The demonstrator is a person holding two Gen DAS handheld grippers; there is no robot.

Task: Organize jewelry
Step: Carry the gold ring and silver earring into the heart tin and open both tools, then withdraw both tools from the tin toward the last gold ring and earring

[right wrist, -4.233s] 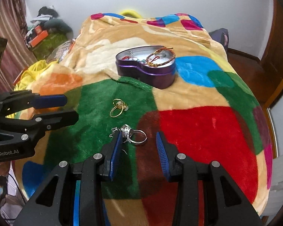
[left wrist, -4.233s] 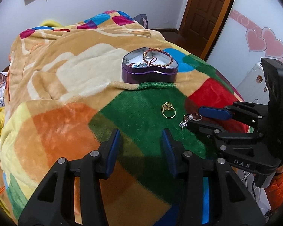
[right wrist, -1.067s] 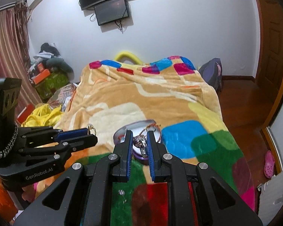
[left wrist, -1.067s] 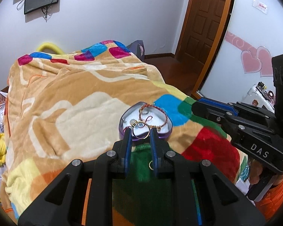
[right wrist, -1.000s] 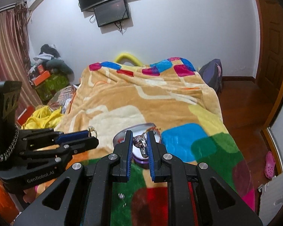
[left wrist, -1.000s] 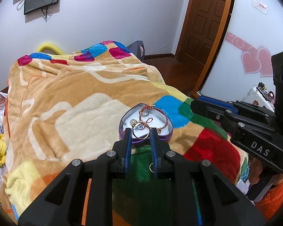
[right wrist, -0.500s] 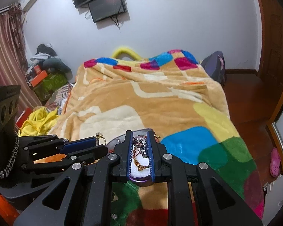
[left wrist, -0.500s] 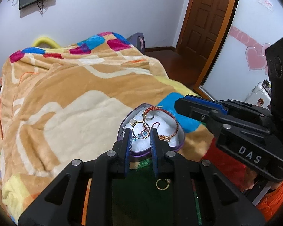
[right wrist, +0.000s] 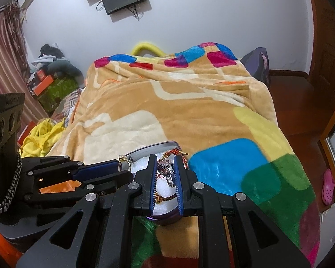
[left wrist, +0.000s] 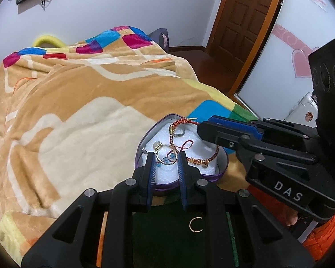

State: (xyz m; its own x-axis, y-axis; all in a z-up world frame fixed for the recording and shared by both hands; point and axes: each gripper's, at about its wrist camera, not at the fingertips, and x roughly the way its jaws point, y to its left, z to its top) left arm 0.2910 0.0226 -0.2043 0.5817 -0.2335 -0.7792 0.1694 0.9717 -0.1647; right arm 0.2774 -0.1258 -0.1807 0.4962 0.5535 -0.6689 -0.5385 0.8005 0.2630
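Observation:
A purple heart-shaped tin (left wrist: 142,144) with white foam lining lies on the patchwork blanket. In it are a red braided bracelet (left wrist: 214,154) and a silver ring (left wrist: 179,132). My left gripper (left wrist: 166,159) hovers over the tin's near side, shut on a gold ring with a pearl (left wrist: 165,156). My right gripper (right wrist: 165,164) is also over the tin (right wrist: 158,145), shut on a silver ring with a charm (right wrist: 168,170). Both grippers sit side by side; the left gripper (right wrist: 122,166) shows with its gold ring (right wrist: 123,159). A small gold hoop (left wrist: 196,224) lies on the green patch below.
The blanket (right wrist: 167,102) covers a bed that drops off on the right to a wooden floor (right wrist: 301,102) with a pink shoe (right wrist: 328,184). A backpack (right wrist: 260,64) leans at the far corner. Yellow cloth (right wrist: 41,136) and boxes pile up on the left.
Both grippers have moved forward and down with their rings, from in front of the tin to right over its foam. The tin looks larger and closer.

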